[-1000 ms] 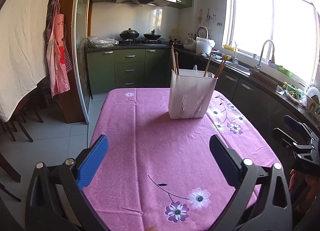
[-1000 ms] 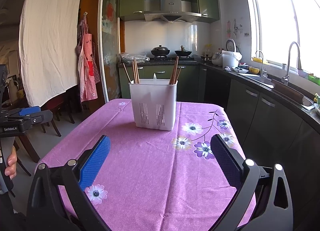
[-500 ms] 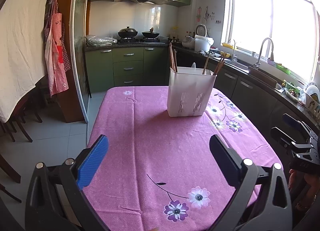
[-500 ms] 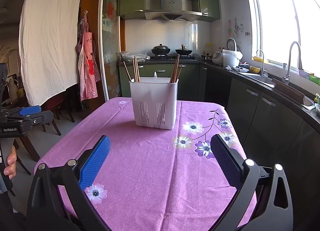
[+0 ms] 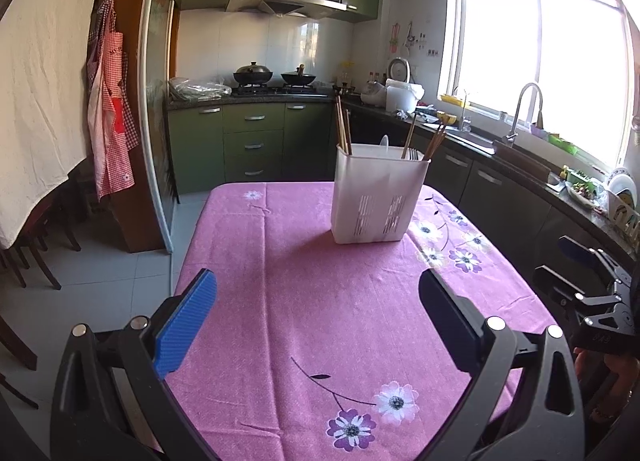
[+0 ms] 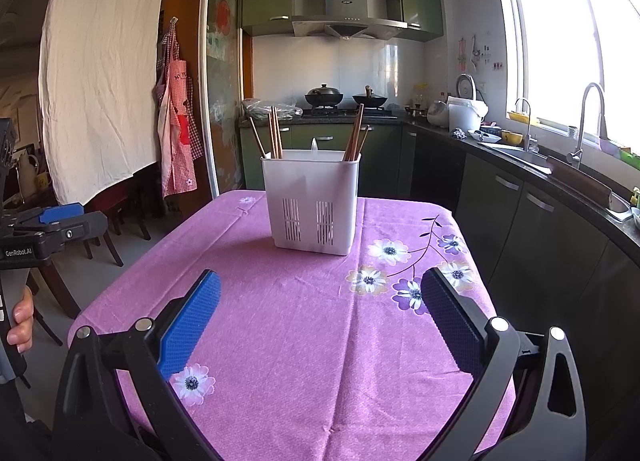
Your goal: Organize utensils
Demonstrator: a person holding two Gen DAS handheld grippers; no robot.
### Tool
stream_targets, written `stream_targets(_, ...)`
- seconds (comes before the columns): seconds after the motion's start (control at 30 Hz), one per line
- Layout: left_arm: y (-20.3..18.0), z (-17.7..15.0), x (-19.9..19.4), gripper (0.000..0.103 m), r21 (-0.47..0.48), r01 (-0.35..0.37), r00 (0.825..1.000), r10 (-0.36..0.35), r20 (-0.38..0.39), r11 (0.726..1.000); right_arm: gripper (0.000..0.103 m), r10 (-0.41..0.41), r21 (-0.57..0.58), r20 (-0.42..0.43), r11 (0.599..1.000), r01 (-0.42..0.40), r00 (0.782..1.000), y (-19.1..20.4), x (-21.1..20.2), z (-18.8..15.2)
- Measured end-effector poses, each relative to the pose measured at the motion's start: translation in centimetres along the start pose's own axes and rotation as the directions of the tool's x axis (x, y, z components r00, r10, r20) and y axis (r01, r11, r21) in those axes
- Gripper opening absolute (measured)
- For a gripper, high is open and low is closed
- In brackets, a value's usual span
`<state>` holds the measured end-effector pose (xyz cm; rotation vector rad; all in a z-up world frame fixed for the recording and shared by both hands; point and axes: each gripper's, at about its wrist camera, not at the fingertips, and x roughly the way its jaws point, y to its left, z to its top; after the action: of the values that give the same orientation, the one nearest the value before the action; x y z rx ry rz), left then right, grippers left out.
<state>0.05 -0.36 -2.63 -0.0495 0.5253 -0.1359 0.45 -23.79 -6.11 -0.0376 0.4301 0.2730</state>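
Observation:
A white slotted utensil holder stands upright on the far part of the pink floral tablecloth; it also shows in the right wrist view. Wooden chopsticks stick out of its left and right compartments, and a white spoon tip shows in the middle. My left gripper is open and empty, low over the table's near end. My right gripper is open and empty, also near the table's front. Each gripper shows at the edge of the other's view.
Dark green kitchen cabinets run behind the table and along the right, with a sink and tap. Two woks sit on the stove. A red apron hangs by the door frame. Chairs stand at the left.
Both views have shifted only slightly; the holder sits a touch lower and nearer in the left wrist view. Both grippers stay open and empty.

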Motion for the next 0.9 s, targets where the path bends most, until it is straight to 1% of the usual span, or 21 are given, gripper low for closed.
stream_targets(0.13, 0.0, 0.2, 0.2, 0.096, 0.01, 0.025, 1.0, -0.025, 0.007, 1.0, 0.098, 0.004, 0.0, -0.006, 1.0, -0.004, 1.0, -0.1, 0.2, -0.1)
stream_targets(0.23, 0.1, 0.4, 0.2, 0.096, 0.011, 0.079, 0.996, -0.079, 0.032, 0.997, 0.098, 0.005, 0.002, -0.008, 1.0, -0.005, 1.0, -0.1, 0.2, -0.1)
stream_targets(0.3, 0.2, 0.7, 0.4, 0.096, 0.003, 0.106, 0.994, -0.106, 0.025, 0.994, 0.098, 0.007, 0.004, -0.01, 1.0, -0.007, 1.0, -0.1, 0.3, 0.0)
stream_targets(0.4, 0.2, 0.7, 0.9, 0.096, -0.002, 0.098, 0.995, -0.098, 0.01, 0.995, 0.098, 0.012, 0.007, -0.014, 1.0, -0.012, 1.0, -0.1, 0.4, 0.0)
stream_targets(0.47, 0.1, 0.8, 0.9, 0.096, -0.002, 0.07, 0.997, -0.07, 0.021, 0.998, 0.098, 0.013, 0.007, -0.017, 1.0, -0.013, 1.0, -0.1, 0.5, 0.0)
stream_targets(0.5, 0.1, 0.7, 0.9, 0.096, -0.001, 0.073, 0.997, -0.073, 0.018, 0.997, 0.098, 0.013, 0.008, -0.018, 1.0, -0.013, 1.0, -0.1, 0.6, -0.1)
stream_targets(0.57, 0.1, 0.8, 1.0, 0.096, -0.003, 0.112, 0.994, -0.112, 0.006, 0.994, 0.098, 0.016, 0.011, -0.02, 1.0, -0.016, 1.0, -0.1, 0.6, -0.1)
stream_targets(0.6, 0.1, 0.7, 1.1, 0.096, -0.001, 0.121, 0.993, -0.121, -0.001, 0.993, 0.098, 0.019, 0.013, -0.021, 1.0, -0.019, 1.0, -0.1, 0.7, -0.1)
stream_targets(0.67, 0.0, 0.7, 1.7, 0.096, -0.003, 0.095, 0.995, -0.095, -0.039, 0.995, 0.098, 0.019, 0.012, -0.024, 1.0, -0.019, 1.0, -0.1, 0.7, -0.1)
stream_targets(0.73, 0.2, 0.6, 2.9, 0.096, -0.02, 0.052, 0.992, -0.054, -0.111, 0.998, 0.098, 0.02, 0.013, -0.026, 1.0, -0.02, 0.999, -0.1, 0.8, -0.1)
stream_targets(0.77, 0.2, 0.5, 3.3, 0.096, -0.015, 0.028, 0.992, -0.03, -0.12, 0.999, 0.098, 0.021, 0.014, -0.027, 1.0, -0.02, 0.999, -0.1, 0.8, -0.1)
stream_targets(0.83, 0.3, 0.3, 3.7, 0.096, -0.008, -0.053, 0.991, 0.052, -0.124, 0.999, 0.098, 0.02, 0.016, -0.028, 1.0, -0.02, 0.999, -0.3, 0.8, 0.0)
stream_targets(0.9, 0.7, 0.1, 4.0, 0.096, -0.001, -0.081, 0.989, 0.081, -0.126, 0.997, 0.098, 0.017, 0.017, -0.03, 1.0, -0.017, 0.999, -0.4, 0.9, 0.0)
